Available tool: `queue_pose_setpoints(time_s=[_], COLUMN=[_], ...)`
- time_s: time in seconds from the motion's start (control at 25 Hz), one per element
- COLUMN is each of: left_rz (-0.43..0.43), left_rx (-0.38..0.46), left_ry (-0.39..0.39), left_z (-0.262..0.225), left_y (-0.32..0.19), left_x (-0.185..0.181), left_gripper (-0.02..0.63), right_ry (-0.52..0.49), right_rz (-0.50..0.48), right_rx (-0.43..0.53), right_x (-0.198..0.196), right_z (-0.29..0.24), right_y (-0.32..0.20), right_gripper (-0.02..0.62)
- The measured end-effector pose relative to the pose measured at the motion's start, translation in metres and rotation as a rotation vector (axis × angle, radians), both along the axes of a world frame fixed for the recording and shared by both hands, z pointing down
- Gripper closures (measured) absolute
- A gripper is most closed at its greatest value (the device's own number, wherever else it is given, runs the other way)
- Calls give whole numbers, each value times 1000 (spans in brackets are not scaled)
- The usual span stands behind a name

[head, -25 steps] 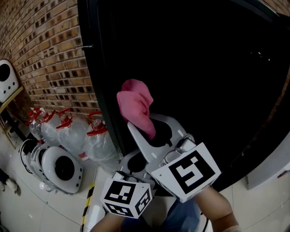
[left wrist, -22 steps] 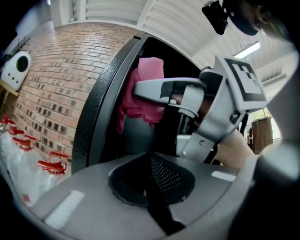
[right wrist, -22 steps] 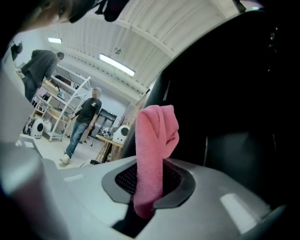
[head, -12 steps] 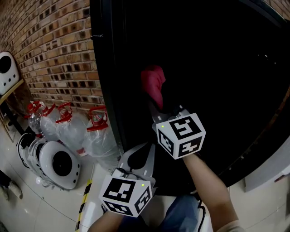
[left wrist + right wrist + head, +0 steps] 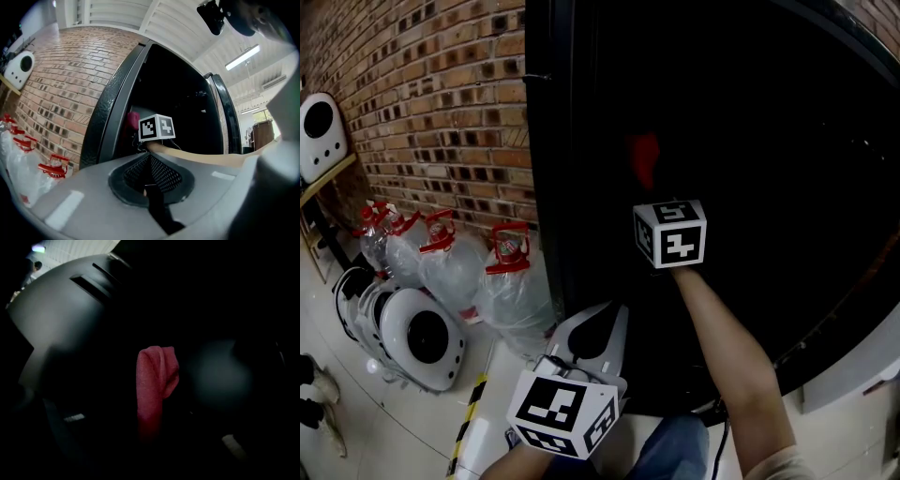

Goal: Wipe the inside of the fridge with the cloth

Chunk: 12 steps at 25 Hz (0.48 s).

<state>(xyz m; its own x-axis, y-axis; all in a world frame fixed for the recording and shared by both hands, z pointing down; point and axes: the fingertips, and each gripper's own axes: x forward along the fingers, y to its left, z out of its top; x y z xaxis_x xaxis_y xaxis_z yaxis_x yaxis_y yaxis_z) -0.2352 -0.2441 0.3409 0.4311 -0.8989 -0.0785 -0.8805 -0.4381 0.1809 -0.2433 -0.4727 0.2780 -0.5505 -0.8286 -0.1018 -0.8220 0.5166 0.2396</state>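
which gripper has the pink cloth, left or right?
The right gripper: it reaches into the dark fridge with the pink cloth pinched in its jaws. The left gripper is outside the fridge, jaws together on nothing.

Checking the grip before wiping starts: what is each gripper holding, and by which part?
The right gripper pinches the pink cloth by one end; the left gripper, jaws together, holds nothing.

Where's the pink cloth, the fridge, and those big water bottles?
pink cloth [image 5: 152, 380]: right gripper view, middle of the hanging fold.
fridge [image 5: 551, 169]: head view, its black left edge.
water bottles [image 5: 514, 289]: head view, clear body of the nearest bottle.
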Motion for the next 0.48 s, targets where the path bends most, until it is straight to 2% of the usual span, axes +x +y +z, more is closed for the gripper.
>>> queue_pose_setpoints(time_s=[0.24,0.48], left_rz=[9,53], left_rx=[-7,11], left_ry=[2,9], left_z=[5,-2], left_y=[-7,-11], left_x=[1,16], left_gripper=[592,592], right_ry=[16,0], right_rz=[56,212], right_rx=[-8,-28], right_x=[25,89], right_z=[-1,3], right_y=[-12,-16], right_gripper=[540,540])
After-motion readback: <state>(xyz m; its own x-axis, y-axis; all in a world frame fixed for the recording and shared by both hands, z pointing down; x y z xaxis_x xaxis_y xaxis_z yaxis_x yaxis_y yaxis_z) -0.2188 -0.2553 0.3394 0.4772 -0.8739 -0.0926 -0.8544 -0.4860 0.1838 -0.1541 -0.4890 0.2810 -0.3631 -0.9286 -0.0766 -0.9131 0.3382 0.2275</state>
